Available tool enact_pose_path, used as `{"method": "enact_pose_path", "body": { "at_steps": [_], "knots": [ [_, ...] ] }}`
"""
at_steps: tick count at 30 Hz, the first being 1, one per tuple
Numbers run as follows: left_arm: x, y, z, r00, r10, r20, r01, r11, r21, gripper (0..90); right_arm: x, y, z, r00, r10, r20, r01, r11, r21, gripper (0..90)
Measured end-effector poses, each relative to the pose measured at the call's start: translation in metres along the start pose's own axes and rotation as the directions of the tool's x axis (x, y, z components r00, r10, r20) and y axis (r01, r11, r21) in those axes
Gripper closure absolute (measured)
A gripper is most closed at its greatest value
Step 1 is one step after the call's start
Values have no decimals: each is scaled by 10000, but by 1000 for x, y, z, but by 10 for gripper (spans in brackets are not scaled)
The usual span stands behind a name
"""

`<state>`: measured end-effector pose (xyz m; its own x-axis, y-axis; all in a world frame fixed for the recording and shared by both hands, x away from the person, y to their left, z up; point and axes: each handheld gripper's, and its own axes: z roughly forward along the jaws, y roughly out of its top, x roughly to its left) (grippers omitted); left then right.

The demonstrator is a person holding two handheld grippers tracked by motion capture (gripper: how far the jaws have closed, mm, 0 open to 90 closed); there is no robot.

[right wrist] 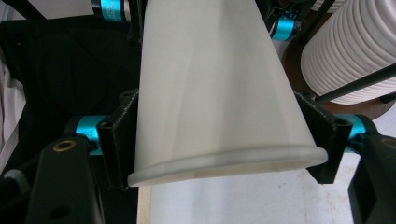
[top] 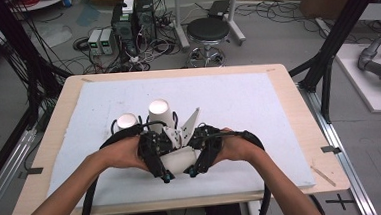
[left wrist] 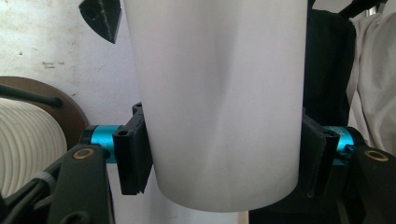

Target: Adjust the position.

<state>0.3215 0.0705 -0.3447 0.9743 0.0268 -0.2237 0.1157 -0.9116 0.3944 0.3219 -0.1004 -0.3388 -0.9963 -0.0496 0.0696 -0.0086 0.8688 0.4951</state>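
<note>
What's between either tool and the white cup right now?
Nothing. Both tools are already clamped on the white cup: the left tool near its closed base, the right tool just behind its rolled rim, pads pressed flat against the wall on both sides.

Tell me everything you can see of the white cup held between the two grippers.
The white cup is plain, smooth and tapered, paper or plastic by its look. It lies roughly level above the table's near edge. The left gripper is shut across its narrow closed base end, and the right gripper is shut just behind its rolled rim at the wide open mouth. No dents or marks show.
</note>
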Motion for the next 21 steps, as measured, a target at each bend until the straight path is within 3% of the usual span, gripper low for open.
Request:
{"method": "enact_pose_path", "body": {
  "at_steps": [11,21],
  "knots": [
    [-1,0,0,9999,-50,-126,52,9999,124,346,0,0,0,10000,21,30,-21,10000,3,262],
    [1,-2,-2,10000,-19,-66,20,10000,88,347,-1,1,-1,10000,-20,-30,18,9988,-480,137]
  ]
}}
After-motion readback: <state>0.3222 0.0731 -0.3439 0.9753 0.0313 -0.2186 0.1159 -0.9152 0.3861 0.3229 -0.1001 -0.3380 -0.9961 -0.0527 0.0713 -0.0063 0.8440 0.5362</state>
